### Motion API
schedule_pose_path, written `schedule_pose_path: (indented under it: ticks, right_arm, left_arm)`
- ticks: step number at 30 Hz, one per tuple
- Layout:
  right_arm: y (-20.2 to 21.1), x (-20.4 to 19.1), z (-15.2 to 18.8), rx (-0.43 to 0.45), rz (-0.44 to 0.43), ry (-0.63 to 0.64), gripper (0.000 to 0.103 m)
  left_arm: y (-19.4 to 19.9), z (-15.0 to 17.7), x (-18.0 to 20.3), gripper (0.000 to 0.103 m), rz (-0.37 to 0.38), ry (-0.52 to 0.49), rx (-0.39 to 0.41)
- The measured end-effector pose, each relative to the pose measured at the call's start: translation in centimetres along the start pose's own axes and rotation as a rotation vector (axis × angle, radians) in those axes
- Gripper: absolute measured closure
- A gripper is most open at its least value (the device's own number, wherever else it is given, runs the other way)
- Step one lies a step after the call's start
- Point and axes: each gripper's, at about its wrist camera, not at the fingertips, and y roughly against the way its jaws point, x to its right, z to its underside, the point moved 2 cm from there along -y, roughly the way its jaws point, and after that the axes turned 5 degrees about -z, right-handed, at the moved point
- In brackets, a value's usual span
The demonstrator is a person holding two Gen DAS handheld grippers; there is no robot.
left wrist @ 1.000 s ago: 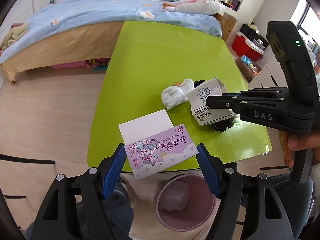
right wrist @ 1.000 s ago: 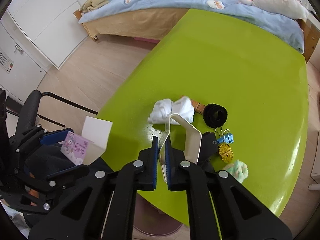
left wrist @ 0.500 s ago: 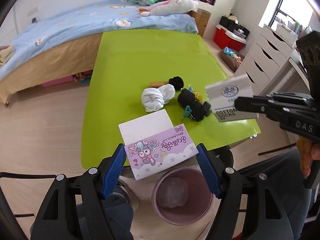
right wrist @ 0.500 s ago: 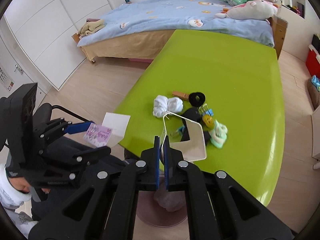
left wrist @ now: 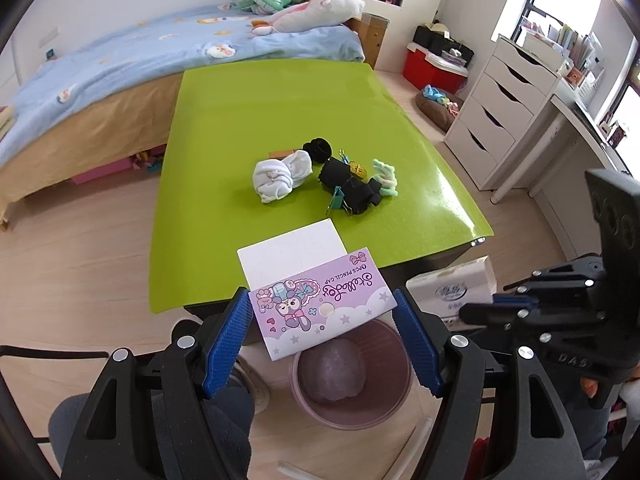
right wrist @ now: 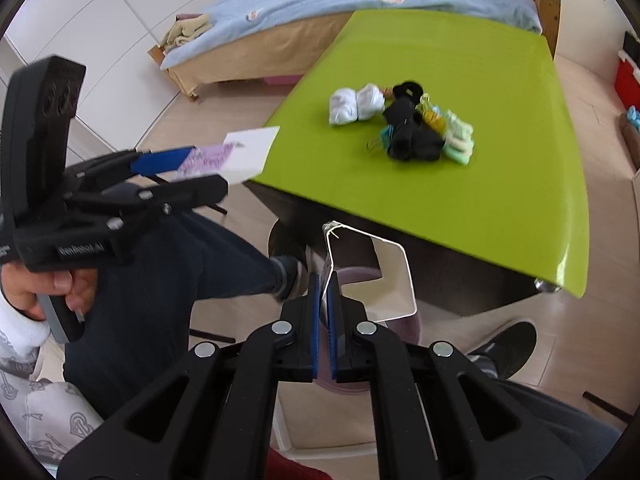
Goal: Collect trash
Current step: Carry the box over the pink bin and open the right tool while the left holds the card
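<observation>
My left gripper point(left wrist: 322, 316) is shut on a purple pencil-cap card point(left wrist: 320, 300) with a white flap, held just above the pink trash bin point(left wrist: 352, 372) on the floor. My right gripper point(right wrist: 325, 288) is shut on a white cotton-socks sleeve point(right wrist: 380, 280) held over the same bin point(right wrist: 356, 276). The sleeve point(left wrist: 452, 290) and right gripper point(left wrist: 476, 312) show at the right of the left wrist view. The left gripper point(right wrist: 192, 172) with the card point(right wrist: 212, 156) shows at the left of the right wrist view.
The green table point(left wrist: 280, 112) carries a white sock ball point(left wrist: 280, 176), black socks point(left wrist: 348, 188), a black hair tie point(left wrist: 316, 148), binder clips and a mint sock point(left wrist: 386, 178). A bed point(left wrist: 120, 76) stands behind, white drawers point(left wrist: 500, 112) to the right. The person's legs are beside the bin.
The right gripper has carried the socks sleeve off the table and down toward the bin. The left gripper holds the card in the same grip, now closer over the bin.
</observation>
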Motion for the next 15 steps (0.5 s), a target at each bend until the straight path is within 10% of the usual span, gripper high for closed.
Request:
schedule_pose_path:
  ticks: [5,7,15]
  right_arm:
    - [-0.8,0.1,0.6,-0.025,0.026,-0.008,0.085]
    - [-0.6,0.4,0.7,-0.011,0.034,-0.029,0.036]
    - [1.9,2.0,0.5,0.081,0.130,-0.104,0.018]
  left_arm:
    - [0.0,0.4,0.0,0.034,0.007,-0.003,-0.008]
    - [0.0,0.5,0.0,0.034,0.011,-0.002,-0.010]
    - [0.0,1.2,0.9,0.034,0.049,-0.054,-0.031]
